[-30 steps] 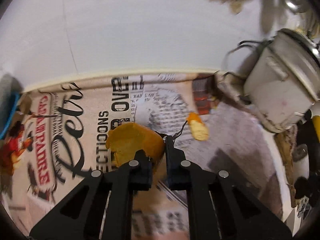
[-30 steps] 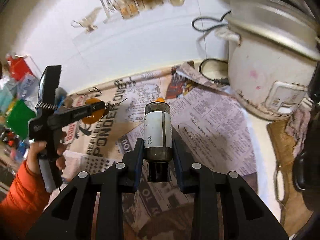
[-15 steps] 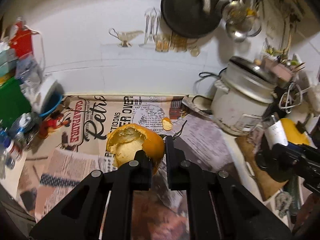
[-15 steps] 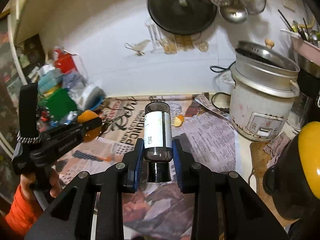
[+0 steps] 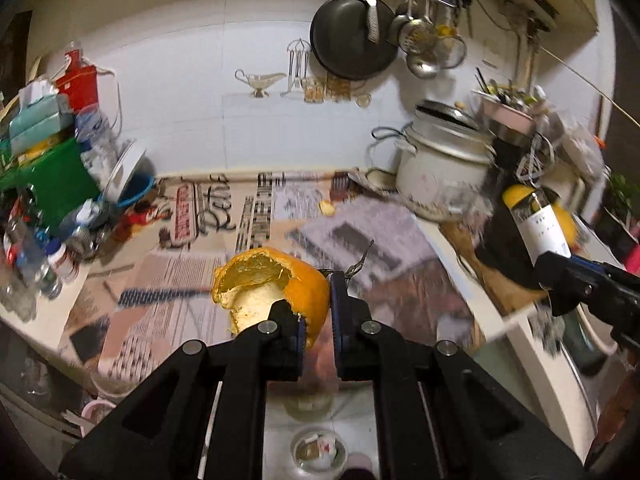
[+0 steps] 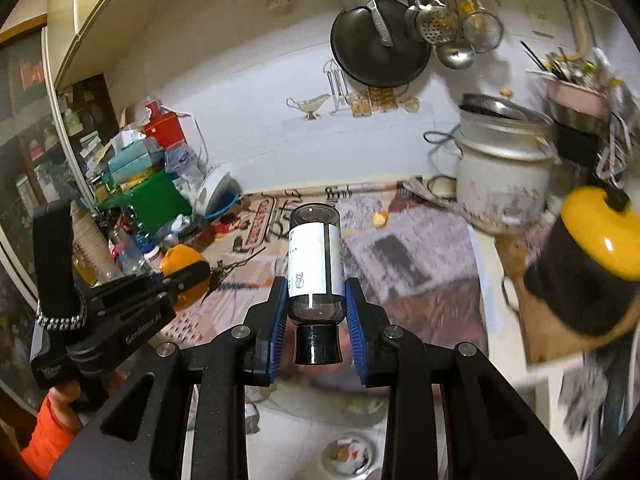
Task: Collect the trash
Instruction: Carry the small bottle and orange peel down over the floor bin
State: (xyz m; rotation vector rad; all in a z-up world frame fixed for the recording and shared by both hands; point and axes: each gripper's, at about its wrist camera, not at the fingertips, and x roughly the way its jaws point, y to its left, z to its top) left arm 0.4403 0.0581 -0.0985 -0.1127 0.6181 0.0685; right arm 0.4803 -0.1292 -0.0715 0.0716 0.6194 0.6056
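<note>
Printed newspaper (image 5: 256, 216) is spread matt over the counter. A glossy glass bottle (image 6: 316, 260) with paper label, rough orange peel (image 5: 276, 280), and at two o'clock a dull metal cooker (image 6: 500, 176) are seen.

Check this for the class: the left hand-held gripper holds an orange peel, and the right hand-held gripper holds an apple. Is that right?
One part is wrong. The right hand-held gripper holds a bottle with a white label, not an apple; the right wrist view shows it clamped between the fingers. The left hand-held gripper does hold the orange peel.
</note>
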